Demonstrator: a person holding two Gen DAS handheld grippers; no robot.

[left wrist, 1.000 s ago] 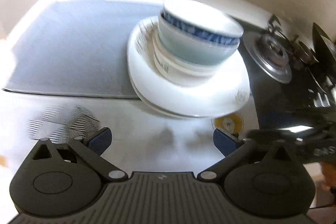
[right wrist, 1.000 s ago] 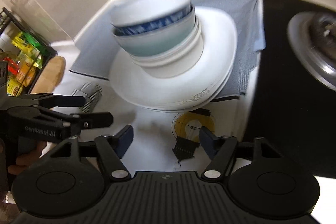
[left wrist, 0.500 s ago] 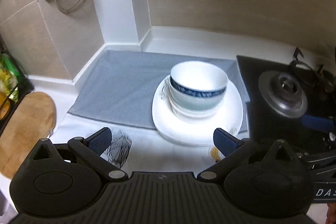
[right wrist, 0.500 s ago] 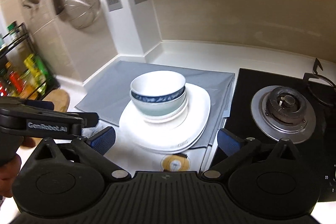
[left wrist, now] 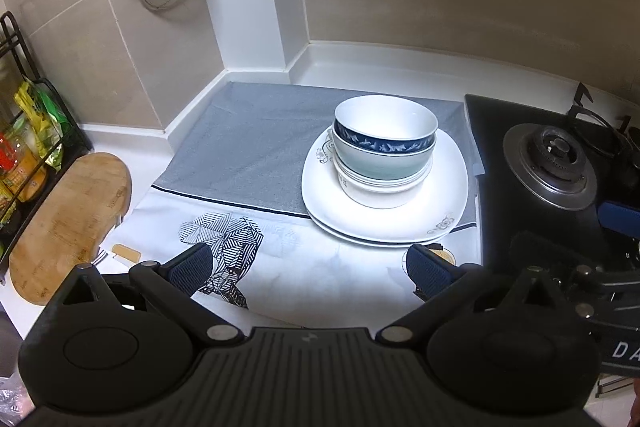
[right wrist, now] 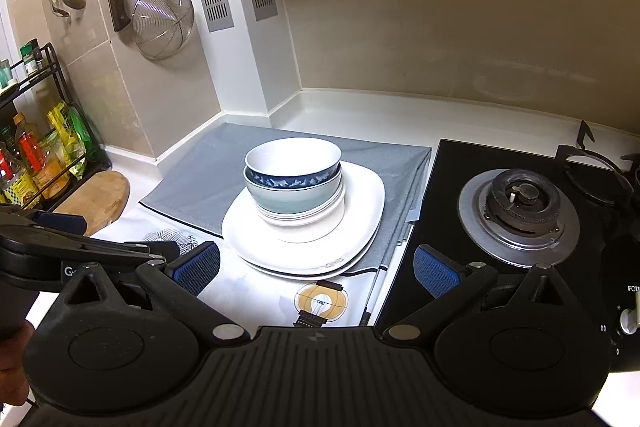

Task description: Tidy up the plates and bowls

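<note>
Several nested bowls (left wrist: 384, 147) stand on stacked white square plates (left wrist: 432, 215) on the counter; the top bowl has a dark blue patterned band. The same bowl stack (right wrist: 294, 183) and plates (right wrist: 360, 227) show in the right wrist view. My left gripper (left wrist: 308, 267) is open and empty, held back above the patterned cloth in front of the stack. My right gripper (right wrist: 316, 269) is open and empty, also in front of the stack, near the stove edge.
A grey mat (left wrist: 248, 155) lies under the plates' far side. A black gas stove with burner (right wrist: 520, 211) is to the right. A wooden cutting board (left wrist: 68, 223) and a rack of bottles (right wrist: 36, 163) are at the left. A strainer (right wrist: 162, 21) and knife hang on the wall.
Both grippers have pulled back and up from the stack, which now looks smaller and farther away. The bowls and plates have stayed in place. Both grippers stay open.
</note>
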